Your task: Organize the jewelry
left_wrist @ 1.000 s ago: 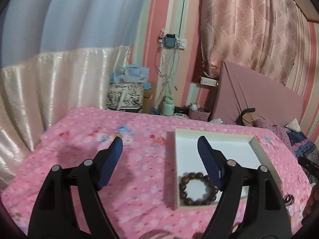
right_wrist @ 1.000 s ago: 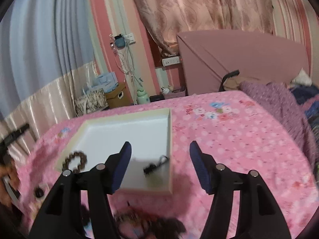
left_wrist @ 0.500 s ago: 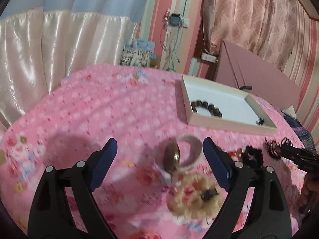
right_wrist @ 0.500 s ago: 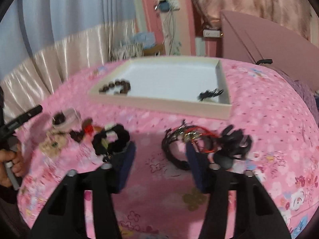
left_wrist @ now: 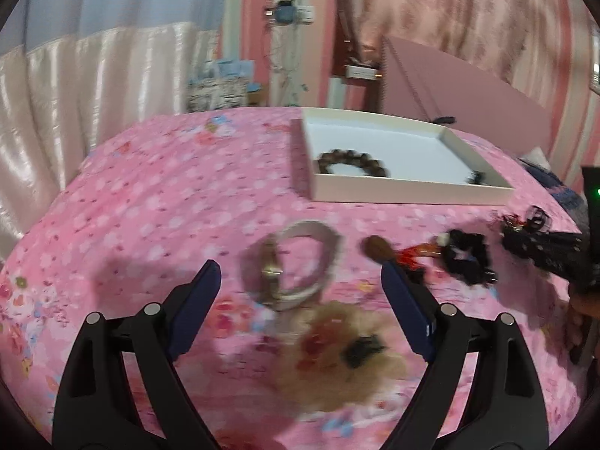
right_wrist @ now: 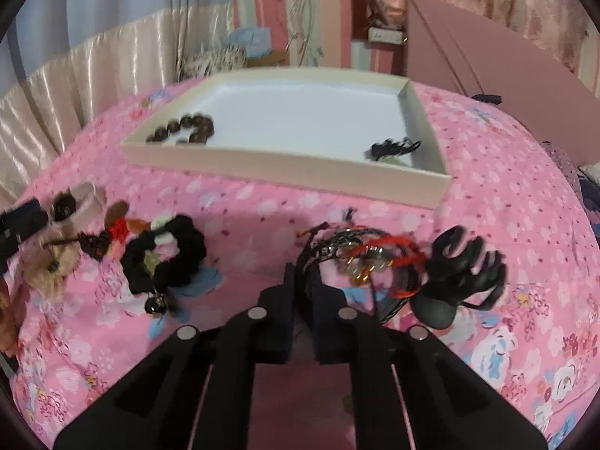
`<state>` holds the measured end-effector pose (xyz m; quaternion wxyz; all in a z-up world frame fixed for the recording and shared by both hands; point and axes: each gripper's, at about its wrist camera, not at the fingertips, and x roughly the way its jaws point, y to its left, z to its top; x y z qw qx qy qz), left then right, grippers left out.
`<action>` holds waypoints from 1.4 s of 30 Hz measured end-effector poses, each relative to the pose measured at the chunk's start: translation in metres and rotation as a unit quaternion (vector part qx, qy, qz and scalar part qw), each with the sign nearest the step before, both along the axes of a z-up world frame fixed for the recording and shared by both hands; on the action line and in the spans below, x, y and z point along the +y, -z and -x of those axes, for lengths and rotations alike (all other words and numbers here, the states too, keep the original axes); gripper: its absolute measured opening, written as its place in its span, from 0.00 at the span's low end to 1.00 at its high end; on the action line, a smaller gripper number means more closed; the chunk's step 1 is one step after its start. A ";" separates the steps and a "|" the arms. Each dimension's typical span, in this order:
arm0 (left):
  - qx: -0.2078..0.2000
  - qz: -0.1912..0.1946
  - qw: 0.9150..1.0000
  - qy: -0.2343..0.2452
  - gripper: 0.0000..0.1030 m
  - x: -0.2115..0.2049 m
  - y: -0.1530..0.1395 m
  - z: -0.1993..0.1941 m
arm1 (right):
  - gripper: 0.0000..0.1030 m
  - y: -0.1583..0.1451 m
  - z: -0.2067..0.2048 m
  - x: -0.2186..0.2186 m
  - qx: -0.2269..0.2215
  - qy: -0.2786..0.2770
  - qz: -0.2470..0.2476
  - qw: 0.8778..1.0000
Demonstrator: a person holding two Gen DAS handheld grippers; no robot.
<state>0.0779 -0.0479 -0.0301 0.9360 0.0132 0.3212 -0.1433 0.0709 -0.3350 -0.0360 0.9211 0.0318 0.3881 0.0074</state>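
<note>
My left gripper (left_wrist: 300,277) is open over the pink bedspread. A white-strapped watch (left_wrist: 296,262) lies between its fingertips and slightly ahead, untouched. A beige fluffy scrunchie (left_wrist: 337,356) lies just below it. My right gripper (right_wrist: 303,281) is shut on a black cord of a tangle of cord bracelets (right_wrist: 360,258) with red string and gold charms. A black claw clip (right_wrist: 461,273) lies to their right, a black scrunchie (right_wrist: 165,258) to their left. The white tray (right_wrist: 285,176) beyond holds a wooden bead bracelet (right_wrist: 187,127) and a small black piece (right_wrist: 392,148).
A brown and red ornament (left_wrist: 393,253) lies between the watch and the black scrunchie (left_wrist: 465,258). The tray (left_wrist: 375,191) sits farther up the bed. Cream curtains hang to the left, and a pink headboard (right_wrist: 487,56) stands behind the bed.
Both grippers dropped from facing the tray to the loose pieces on the bedspread. The right jaws went from wide open to shut on the cords. The left stayed open.
</note>
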 end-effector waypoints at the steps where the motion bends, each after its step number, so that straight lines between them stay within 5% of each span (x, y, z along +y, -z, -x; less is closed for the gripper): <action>1: 0.001 0.002 1.000 0.008 0.84 -0.003 -0.001 0.001 | 0.05 -0.002 0.003 -0.003 -0.010 0.005 -0.006 1.000; 11: 0.022 0.003 0.998 0.066 0.70 -0.059 0.007 0.001 | 0.05 -0.012 0.014 -0.019 -0.044 0.020 -0.043 0.998; 16: 0.058 0.015 0.995 0.080 0.10 -0.070 0.018 -0.011 | 0.05 -0.010 0.013 -0.020 -0.045 0.017 -0.054 0.997; 26: -0.005 0.044 0.997 0.068 0.08 -0.053 -0.023 -0.003 | 0.05 -0.034 0.029 -0.036 -0.107 -0.038 -0.150 0.982; 42: -0.102 0.061 0.989 0.088 0.07 -0.054 -0.123 -0.014 | 0.05 -0.131 0.032 -0.057 -0.195 -0.068 -0.183 0.961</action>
